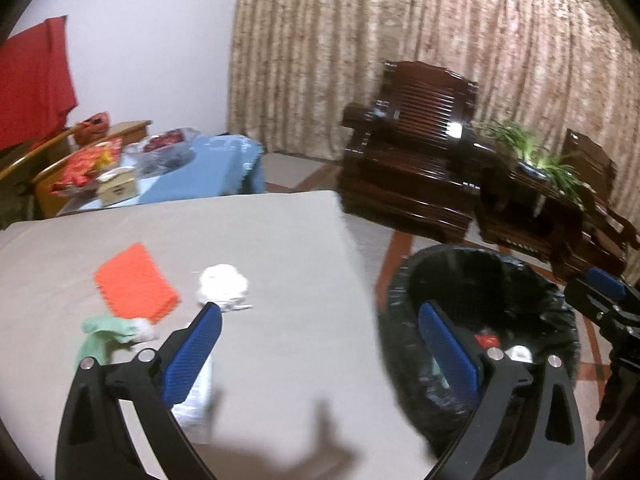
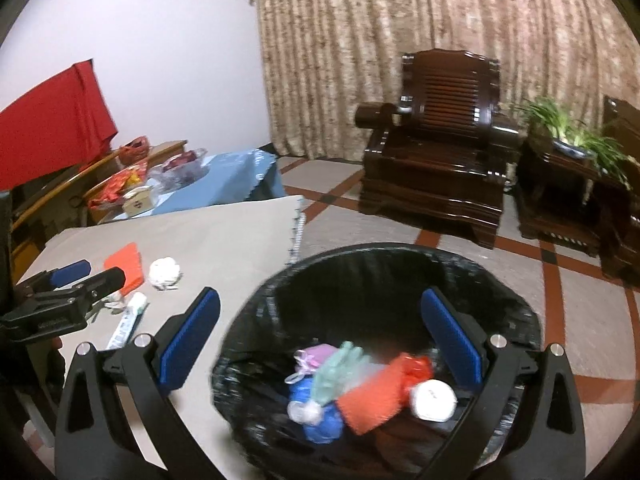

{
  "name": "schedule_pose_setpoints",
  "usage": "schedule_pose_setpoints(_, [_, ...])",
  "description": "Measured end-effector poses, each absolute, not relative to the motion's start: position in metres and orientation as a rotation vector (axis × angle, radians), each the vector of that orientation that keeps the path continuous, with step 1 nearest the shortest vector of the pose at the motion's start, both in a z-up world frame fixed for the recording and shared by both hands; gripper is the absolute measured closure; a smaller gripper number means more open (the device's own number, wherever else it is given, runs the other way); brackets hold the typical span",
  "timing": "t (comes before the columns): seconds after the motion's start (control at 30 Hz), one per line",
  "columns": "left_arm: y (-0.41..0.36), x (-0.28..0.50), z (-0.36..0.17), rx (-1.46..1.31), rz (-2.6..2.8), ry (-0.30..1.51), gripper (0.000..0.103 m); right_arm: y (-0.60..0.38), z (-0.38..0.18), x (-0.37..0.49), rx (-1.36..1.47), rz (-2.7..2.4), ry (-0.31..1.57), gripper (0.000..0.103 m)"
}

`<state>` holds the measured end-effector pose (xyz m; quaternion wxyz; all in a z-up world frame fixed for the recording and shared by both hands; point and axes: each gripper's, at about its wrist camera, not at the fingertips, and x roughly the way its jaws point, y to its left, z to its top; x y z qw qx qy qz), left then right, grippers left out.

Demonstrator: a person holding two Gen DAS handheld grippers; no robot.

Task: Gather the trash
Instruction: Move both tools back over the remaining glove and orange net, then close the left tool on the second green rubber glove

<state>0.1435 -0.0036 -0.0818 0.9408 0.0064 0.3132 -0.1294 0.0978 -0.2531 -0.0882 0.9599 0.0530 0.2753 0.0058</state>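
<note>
Right wrist: right gripper (image 2: 320, 312) gapes empty above trash bin (image 2: 500, 280).

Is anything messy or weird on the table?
Yes, some trash is still scattered on the table: an orange pad, a crumpled white paper ball, a green scrap and a white tube. Nothing looks spilled or broken, and the black bin stands upright.

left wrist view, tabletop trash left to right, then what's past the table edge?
Green cloth → orange pad → crumpled white paper → table edge → black-lined trash bin.
</note>
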Motion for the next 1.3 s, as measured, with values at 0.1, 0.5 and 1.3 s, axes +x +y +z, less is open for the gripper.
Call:
schedule_pose_setpoints(0.1, [0.022,0.14,-0.082,0.007,-0.21,0.635,0.006,-0.234,-0.086,0.106,0.089,0.046,0.559,0.005])
schedule_pose_setpoints(0.5, [0.104,0.143,-0.093,-0.004,-0.023,0.645,0.006,-0.156,-0.085,0.141,0.042,0.179,0.57,0.005])
schedule_pose_setpoints(1.3, [0.183,0.208,-0.163,-0.029,0.132,0.783,0.006,-0.07,-0.141,0.231,-0.014,0.242,0.676,0.005])
